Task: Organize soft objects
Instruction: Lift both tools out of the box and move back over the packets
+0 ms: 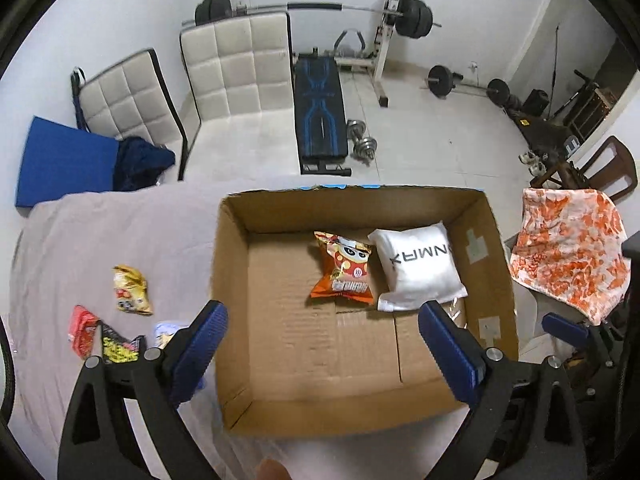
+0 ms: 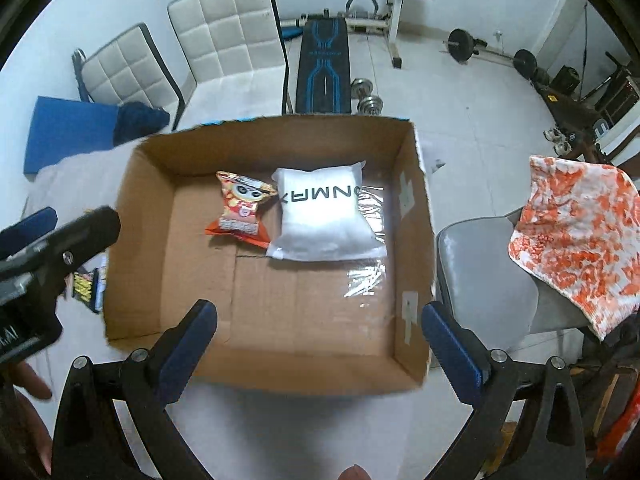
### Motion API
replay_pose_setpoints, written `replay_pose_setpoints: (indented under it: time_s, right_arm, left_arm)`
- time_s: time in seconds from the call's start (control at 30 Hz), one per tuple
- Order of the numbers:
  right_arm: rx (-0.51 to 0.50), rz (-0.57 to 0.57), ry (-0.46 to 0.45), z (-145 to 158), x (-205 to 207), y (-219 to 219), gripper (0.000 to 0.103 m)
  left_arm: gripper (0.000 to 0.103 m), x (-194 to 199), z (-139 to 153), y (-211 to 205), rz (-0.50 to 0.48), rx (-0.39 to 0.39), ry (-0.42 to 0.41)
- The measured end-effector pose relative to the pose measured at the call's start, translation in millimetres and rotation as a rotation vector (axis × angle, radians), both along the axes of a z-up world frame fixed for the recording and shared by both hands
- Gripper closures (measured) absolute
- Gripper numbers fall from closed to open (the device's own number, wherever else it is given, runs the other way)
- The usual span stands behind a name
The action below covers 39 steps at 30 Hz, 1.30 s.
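- The black-and-yellow packet (image 1: 120,350) is half hidden behind the left claw's (image 1: 320,354) arm, and the pale packet (image 1: 170,330) beside it shows only a corner; its print cannot be read.
- In the right wrist view the left claw's body covers most of the table's (image 1: 100,240) left side, so only the black-and-yellow packet is glimpsed there.
- The white pack's (image 2: 326,216) lettering reads upside down and is cut off at one end.
- A fingertip shows at the bottom edge of each view; the rest of each hand is cut off.
- The box (image 2: 280,356) sits open at the table's far right corner, its long axis running left to right.
- The orange bag (image 2: 242,210) lies on the box floor near the far wall, long axis pointing front to back, slightly tilted; the white pack lies touching its right side, likewise front to back.
- Counted: one box, two items inside it, four packets on the table left of the box: yellow (image 1: 132,290), red (image 1: 82,330), black-and-yellow, pale.
- The left claw hangs wide over the box, nothing between its pads.
- The right claw (image 2: 320,338) is wide too, empty, above the box's near wall.
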State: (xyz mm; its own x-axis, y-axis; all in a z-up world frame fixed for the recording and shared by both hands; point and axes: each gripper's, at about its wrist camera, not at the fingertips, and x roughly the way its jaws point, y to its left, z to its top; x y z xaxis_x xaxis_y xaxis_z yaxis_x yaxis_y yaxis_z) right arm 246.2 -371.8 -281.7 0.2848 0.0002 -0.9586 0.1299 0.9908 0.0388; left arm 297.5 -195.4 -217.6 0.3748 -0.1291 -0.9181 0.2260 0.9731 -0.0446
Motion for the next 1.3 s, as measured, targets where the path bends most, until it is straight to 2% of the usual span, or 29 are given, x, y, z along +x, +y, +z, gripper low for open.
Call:
replay_pose_setpoints:
  time_s: [0.2, 0.43, 0.83, 0.93, 1.07, 1.17, 1.3]
  right_arm:
    - [0.001, -0.006, -0.044, 39, -42, 5, 0.000]
    - [0.001, -0.017, -0.088, 81, -78, 10, 0.000]
    - [0.005, -0.061, -0.118, 111, -102, 25, 0.000]
    - [0.032, -0.063, -0.117, 114, -100, 40, 0.000]
    - [0.080, -0.022, -0.108, 109, -87, 79, 0.000]
    - [0.122, 0.056, -0.085, 98, -72, 125, 0.000]
    - [0.108, 0.175, -0.027, 75, -46, 192, 0.000]
  left_arm:
    - [0.005, -41, 33, 5, -0.012, 0.017, -0.045]
    - [0.005, -72, 63, 16, -0.009, -0.014, -0.065]
    - [0.005, -95, 86, 32, -0.042, -0.052, -0.083]
    - [0.005, -96, 94, 50, -0.034, -0.056, -0.094]
    - [0.005, -92, 99, 95, 0.018, -0.021, -0.104]
    - [0.005, -84, 92, 148, 0.084, 0.033, -0.081]
    - [0.005, -76, 74, 221, 0.198, 0.099, -0.056]
